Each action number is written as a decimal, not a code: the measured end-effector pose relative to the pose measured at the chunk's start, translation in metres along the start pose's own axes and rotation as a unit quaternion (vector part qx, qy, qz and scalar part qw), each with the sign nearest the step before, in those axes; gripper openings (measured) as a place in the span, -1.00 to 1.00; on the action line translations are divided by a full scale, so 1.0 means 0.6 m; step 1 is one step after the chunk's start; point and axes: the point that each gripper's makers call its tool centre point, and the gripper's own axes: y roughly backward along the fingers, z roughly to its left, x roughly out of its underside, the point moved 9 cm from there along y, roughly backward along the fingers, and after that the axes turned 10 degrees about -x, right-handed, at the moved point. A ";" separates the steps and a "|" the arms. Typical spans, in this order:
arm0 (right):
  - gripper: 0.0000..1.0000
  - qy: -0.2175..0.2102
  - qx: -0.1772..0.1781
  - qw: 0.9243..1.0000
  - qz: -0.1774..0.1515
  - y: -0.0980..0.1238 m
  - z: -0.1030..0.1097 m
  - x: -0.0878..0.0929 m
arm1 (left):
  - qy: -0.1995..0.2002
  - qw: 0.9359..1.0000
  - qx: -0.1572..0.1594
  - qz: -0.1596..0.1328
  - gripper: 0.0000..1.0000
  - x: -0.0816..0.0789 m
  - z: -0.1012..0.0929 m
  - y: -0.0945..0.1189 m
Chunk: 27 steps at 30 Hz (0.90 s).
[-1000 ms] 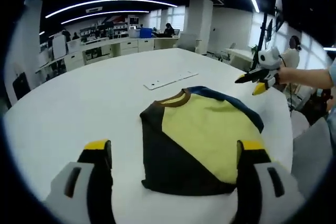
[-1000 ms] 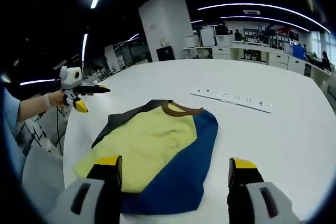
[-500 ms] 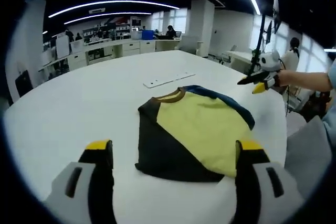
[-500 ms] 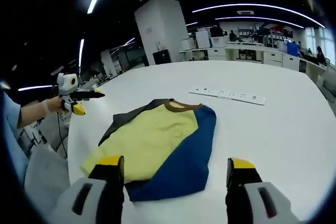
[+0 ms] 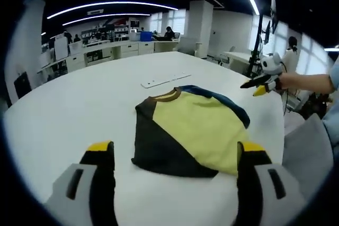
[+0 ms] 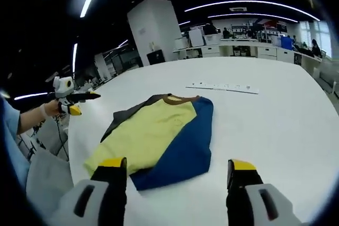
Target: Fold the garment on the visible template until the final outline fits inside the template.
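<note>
An open-plan office surrounds a white round table (image 5: pixel 63 115). Nearest, the left gripper (image 5: pixel 172 154) and right gripper (image 6: pixel 172 169) hold their jaws spread and empty. Mid-table lies the folded T-shirt (image 5: pixel 188 130), likely light and limp; pinch a hem corner. Beyond it lies a power strip (image 6: pixel 222 86).

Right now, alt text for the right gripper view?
A folded T-shirt, yellow front with a blue sleeve side and brown collar, lies on a white table. The right gripper hovers open before it; the left gripper is held off to the side, and a power strip lies beyond.
</note>
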 end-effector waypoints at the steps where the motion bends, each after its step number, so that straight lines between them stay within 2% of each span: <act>1: 0.54 -0.001 0.001 1.000 0.001 0.000 0.000 0.002 | 0.000 1.000 0.000 0.000 0.86 0.001 0.000 0.000; 4: 0.52 -0.006 0.003 1.000 0.004 0.001 0.004 0.013 | 0.003 1.000 0.000 0.000 0.85 0.004 -0.003 0.005; 8: 0.35 -0.031 -0.011 0.999 0.010 -0.005 0.009 0.033 | 0.009 1.000 -0.002 0.001 0.85 0.011 -0.005 0.009; 11: 0.30 -0.046 -0.008 0.999 0.011 -0.010 0.008 0.045 | 0.012 1.000 -0.003 0.002 0.84 0.016 -0.005 0.013; 16: -0.02 -0.085 -0.025 0.996 0.001 -0.022 0.010 0.064 | 0.018 1.000 -0.006 0.001 0.84 0.022 -0.008 0.019; 27: -0.25 -0.134 -0.045 0.990 0.004 -0.061 0.020 0.090 | 0.025 1.000 -0.013 0.001 0.83 0.029 -0.010 0.035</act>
